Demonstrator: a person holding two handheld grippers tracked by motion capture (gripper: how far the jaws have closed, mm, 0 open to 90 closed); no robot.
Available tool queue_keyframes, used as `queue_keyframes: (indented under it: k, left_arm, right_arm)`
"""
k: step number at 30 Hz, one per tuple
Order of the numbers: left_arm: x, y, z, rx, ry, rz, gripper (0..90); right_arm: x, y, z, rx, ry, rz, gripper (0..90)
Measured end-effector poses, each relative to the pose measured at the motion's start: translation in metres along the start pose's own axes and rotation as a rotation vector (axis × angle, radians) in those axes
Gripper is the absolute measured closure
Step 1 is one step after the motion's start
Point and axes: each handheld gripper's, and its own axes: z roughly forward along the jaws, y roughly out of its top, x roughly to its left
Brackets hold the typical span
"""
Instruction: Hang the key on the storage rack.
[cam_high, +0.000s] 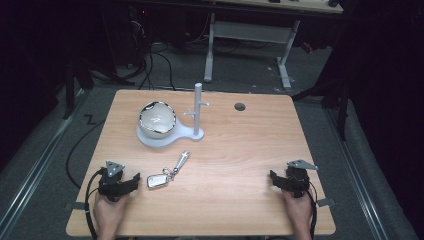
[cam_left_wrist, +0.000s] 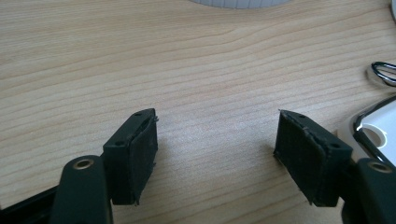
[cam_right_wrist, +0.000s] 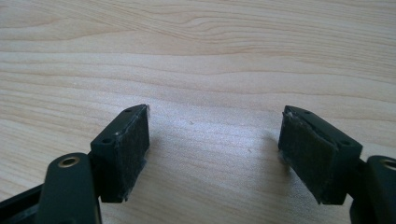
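The wooden table (cam_high: 240, 150) stands on grey carpet (cam_high: 45, 150) in a dark room. Beyond its far edge: a white-legged desk (cam_high: 250, 30) and black floor cables (cam_high: 150, 65).

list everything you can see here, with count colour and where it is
table: 1, light wood, centre of the high view, with a dark round hole near its far edge
stand: 1, white post with short pegs on a flat white base, far-left part of the table
bowl: 1, white with a shiny rim, on the stand's base left of the post
key fob: 1, silver and white, near-left on the table, just right of the left gripper
metal pendant: 1, silver, joined to the key fob by a ring, lying beyond it
desk: 1, white legs, on the floor beyond the table
left gripper: 1, black, near-left, jaws open on bare wood
right gripper: 1, black, near-right, jaws open
hands: 2, at the near edge
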Motion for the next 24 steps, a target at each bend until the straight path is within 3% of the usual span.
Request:
queue_keyframes:
  k: [24]
  left_arm:
    - [-0.0002,0.0001,0.0002,0.004,-0.007,0.007,27.6]
  right_arm:
    - [0.0,0.0,-0.0001,0.001,0.0,0.0,24.8]
